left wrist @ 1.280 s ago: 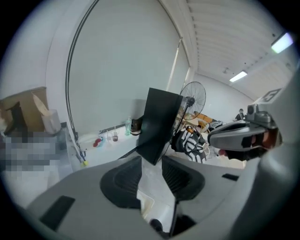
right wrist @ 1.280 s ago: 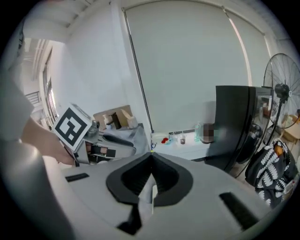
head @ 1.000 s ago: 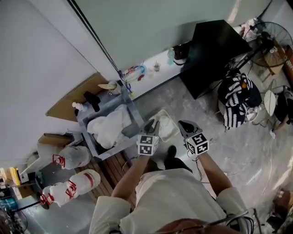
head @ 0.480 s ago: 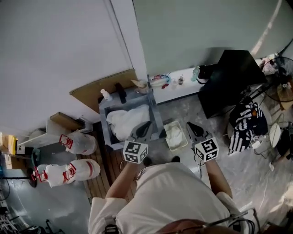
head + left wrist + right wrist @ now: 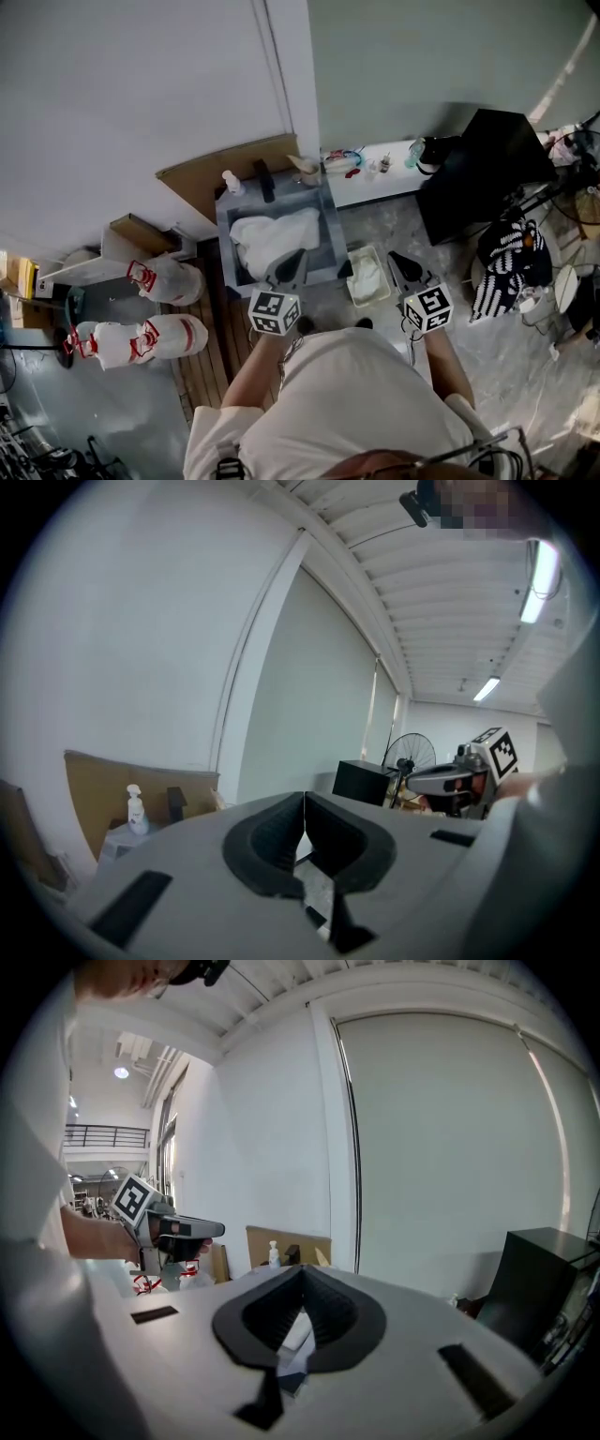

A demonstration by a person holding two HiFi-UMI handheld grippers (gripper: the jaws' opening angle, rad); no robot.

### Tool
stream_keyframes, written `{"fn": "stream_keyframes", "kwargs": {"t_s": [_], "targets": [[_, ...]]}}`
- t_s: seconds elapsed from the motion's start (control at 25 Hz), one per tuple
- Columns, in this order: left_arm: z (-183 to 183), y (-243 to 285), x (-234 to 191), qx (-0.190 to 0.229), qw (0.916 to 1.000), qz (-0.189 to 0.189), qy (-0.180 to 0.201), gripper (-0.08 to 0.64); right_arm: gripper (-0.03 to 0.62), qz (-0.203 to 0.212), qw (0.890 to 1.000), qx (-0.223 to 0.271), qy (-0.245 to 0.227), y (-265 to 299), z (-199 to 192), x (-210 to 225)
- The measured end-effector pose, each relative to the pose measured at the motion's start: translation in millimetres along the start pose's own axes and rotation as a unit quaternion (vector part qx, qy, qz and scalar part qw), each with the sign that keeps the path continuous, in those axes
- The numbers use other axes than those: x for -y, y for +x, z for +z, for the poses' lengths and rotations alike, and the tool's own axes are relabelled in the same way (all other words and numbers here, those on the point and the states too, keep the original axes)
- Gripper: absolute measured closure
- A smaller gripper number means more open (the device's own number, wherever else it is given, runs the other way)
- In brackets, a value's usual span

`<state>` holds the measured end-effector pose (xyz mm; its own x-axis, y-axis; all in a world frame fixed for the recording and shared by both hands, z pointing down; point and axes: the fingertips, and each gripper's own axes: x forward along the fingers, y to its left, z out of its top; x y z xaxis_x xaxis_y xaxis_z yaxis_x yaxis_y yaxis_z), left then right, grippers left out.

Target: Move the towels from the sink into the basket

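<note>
In the head view a grey sink (image 5: 224, 246) holds a heap of white towels (image 5: 277, 239). To its right on the floor stands a white basket (image 5: 355, 284) with a white towel (image 5: 369, 277) in it. My left gripper (image 5: 297, 253) hangs over the sink's front edge; its jaws have just been closing and now meet with nothing between them (image 5: 304, 796). My right gripper (image 5: 395, 256) is held just right of the basket, also shut and empty (image 5: 302, 1269). Both point nearly level towards the wall.
A spray bottle (image 5: 231, 181) and a dark object (image 5: 265, 180) stand on the sink's back ledge, cardboard (image 5: 202, 178) behind. Two white sacks with red ties (image 5: 157, 281) lie left. A black cabinet (image 5: 487, 164), striped cloth (image 5: 506, 262) and a fan (image 5: 405, 754) are on the right.
Both grippers have risen. The left one has swung from beside the basket to the sink's front edge. The head view has turned, so sink and basket now sit nearer the middle.
</note>
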<state>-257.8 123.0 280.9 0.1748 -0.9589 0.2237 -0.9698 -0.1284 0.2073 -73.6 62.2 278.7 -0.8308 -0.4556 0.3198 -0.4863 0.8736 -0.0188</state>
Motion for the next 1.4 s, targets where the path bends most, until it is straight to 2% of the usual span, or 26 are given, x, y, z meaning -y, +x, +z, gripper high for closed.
{"fn": "stream_keyframes", "kwargs": {"t_s": [0.24,0.4,0.6,0.76,0.84,1.04,1.28,1.4], "targets": [[-20,-1,-22,-0.022,0.9996,0.018,0.004,0.546,0.595,0.001,1.000,-0.011,0.007,13,-6,-6],[-49,-6,-47,-0.055,0.9975,0.044,0.012,0.545,0.594,0.005,0.999,-0.037,0.029,25,-26,-13],[-97,-4,-104,-0.121,0.9891,0.082,0.020,0.543,0.594,0.010,0.997,-0.062,0.054,54,-45,-16],[-146,-6,-149,-0.187,0.9775,0.094,0.023,0.523,0.594,0.006,0.993,-0.083,0.081,79,-67,-25],[-173,-2,-166,-0.226,0.9694,0.087,0.037,0.414,0.595,0.009,0.991,-0.094,0.090,90,-78,-32],[-248,23,-206,-0.313,0.9406,0.056,0.118,0.337,0.595,0.012,0.987,-0.132,0.097,111,-116,-49],[-325,60,-230,-0.397,0.9043,-0.003,0.158,0.245,0.595,0.004,0.979,-0.164,0.121,133,-156,-62],[-356,77,-235,-0.431,0.8806,-0.025,0.196,0.196,0.594,-0.003,0.976,-0.172,0.135,138,-168,-68]]}}
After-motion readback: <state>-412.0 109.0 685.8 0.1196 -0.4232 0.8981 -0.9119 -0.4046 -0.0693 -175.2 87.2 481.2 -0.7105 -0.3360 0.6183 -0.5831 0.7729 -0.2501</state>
